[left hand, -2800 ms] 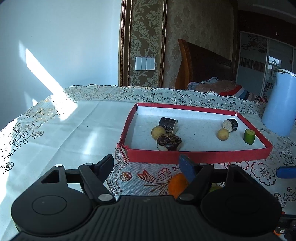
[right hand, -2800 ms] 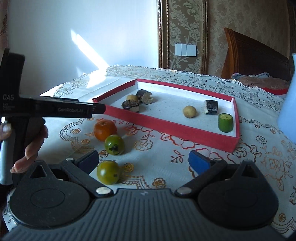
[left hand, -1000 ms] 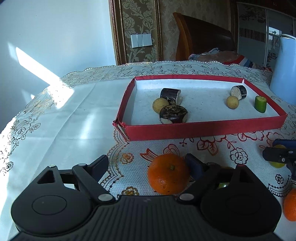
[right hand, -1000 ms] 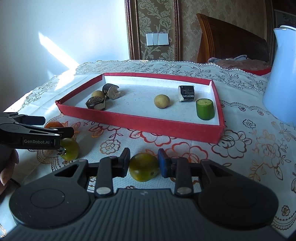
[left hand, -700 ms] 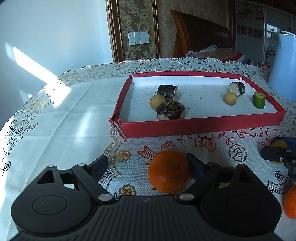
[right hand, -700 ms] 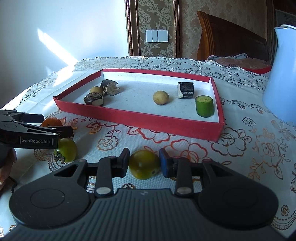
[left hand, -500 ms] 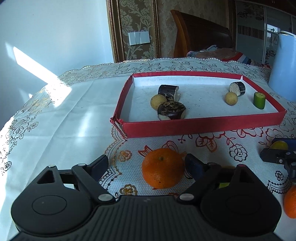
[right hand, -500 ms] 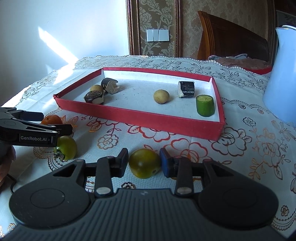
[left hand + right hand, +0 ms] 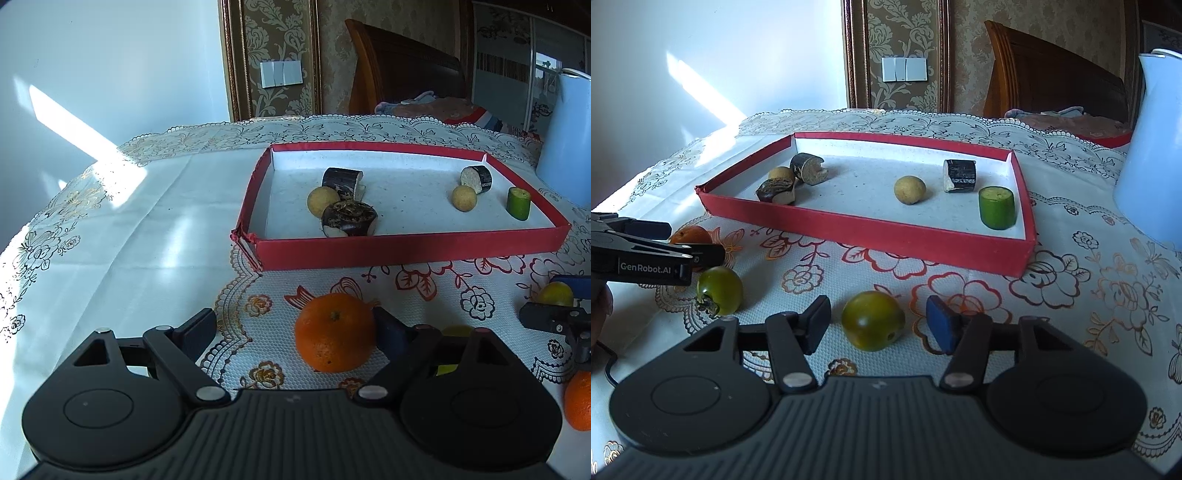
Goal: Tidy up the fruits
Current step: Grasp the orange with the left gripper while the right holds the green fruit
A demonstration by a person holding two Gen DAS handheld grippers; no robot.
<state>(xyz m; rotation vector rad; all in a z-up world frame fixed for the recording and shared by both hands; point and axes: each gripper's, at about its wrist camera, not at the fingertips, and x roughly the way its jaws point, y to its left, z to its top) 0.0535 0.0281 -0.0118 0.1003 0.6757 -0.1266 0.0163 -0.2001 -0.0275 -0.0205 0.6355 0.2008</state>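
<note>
Two hand-held grippers work over a table covered by a lace tablecloth (image 9: 1071,295) with red flower patterns, and the landmark is a shallow red tray (image 9: 871,230) with a white floor lying on it. Nearest in the right wrist view, the right gripper (image 9: 877,326) has its jaws spread apart, with a green tomato (image 9: 873,320) sitting on the cloth between the fingers, a small gap showing on each side, so it grips nothing. This tomato lies in front of the tray's near wall. A second green tomato (image 9: 720,290) rests on the cloth nearby, also in front of the tray and off its near left corner. In the left wrist view, the left gripper (image 9: 295,332) is wide open; an orange (image 9: 335,332) sits on the cloth against its right finger, well clear of the other finger, and is not gripped. It too lies in front of the tray's near wall. Another orange (image 9: 580,400) shows partly at the frame edge, nearer than the tray. Inside the tray, near its left end, are a small yellow round fruit (image 9: 781,173) and two dark-skinned cut pieces (image 9: 775,191). Toward its right end lie a second yellow round fruit (image 9: 909,189), a dark cut chunk (image 9: 959,175) and an upright green cylinder piece (image 9: 997,207). Just beyond the tray's right end stands a pale blue jug (image 9: 1152,147).
</note>
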